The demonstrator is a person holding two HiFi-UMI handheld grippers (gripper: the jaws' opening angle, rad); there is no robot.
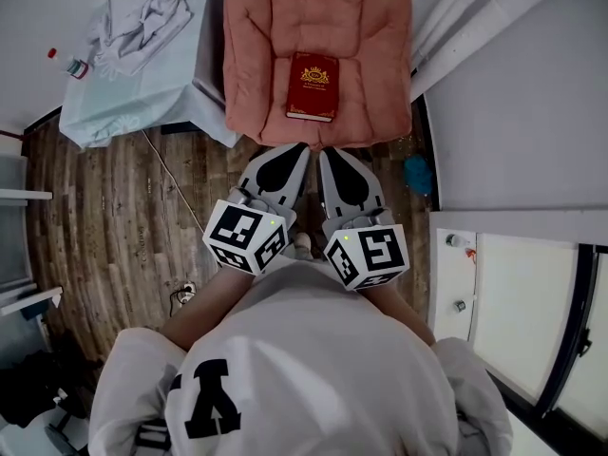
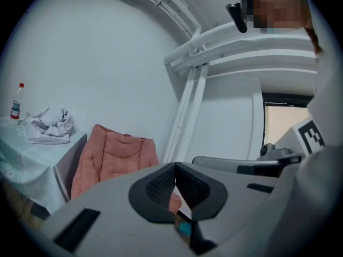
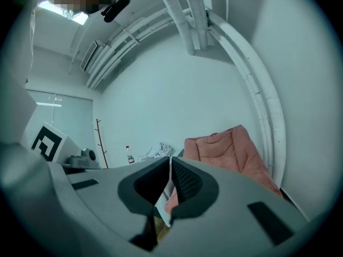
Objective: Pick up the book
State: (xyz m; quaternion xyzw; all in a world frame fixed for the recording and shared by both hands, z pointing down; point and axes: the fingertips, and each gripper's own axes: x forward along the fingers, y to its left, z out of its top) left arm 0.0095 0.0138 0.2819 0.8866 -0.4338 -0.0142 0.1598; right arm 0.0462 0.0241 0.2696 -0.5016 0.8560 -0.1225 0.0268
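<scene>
Head view, looking steeply down. The dark red hardcover book with a gold emblem (image 1: 313, 85) lies flat, cover up, on the seat of the salmon-pink padded chair (image 1: 261, 55), close to the seat's front edge. Nothing touches it.

The left gripper (image 1: 295, 149) and right gripper (image 1: 329, 153) sit side by side, just beside each other, below the chair's front edge. Both point toward 12 o'clock, and the book lies at 12 o'clock from their tips, near them but apart.

Left gripper view: the two dark fingers (image 2: 158, 189) are pressed fully together, tip to tip, with nothing between them. We see only the pink chair and a bit of floor beyond.

Right gripper view: the fingers (image 3: 187, 183) are likewise closed on each other and hold nothing. The pink chair sits at 2 o'clock past the tips.

Each gripper's black-and-white marker cube, left (image 1: 245, 236) and right (image 1: 368, 255), sits at 6 o'clock from its fingers, in front of the person's white sweatshirt (image 1: 304, 369).

Surroundings:
- At 10 o'clock from the grippers, a tabletop under a pale mint cloth (image 1: 142, 98) stands just beside the chair.
- The tabletop carries a crumpled white cloth (image 1: 138, 17) and a small red-capped bottle (image 1: 68, 64).
- A small teal object (image 1: 416, 172) lies on the wood-plank floor (image 1: 114, 217), at 3 o'clock from the right gripper.
</scene>
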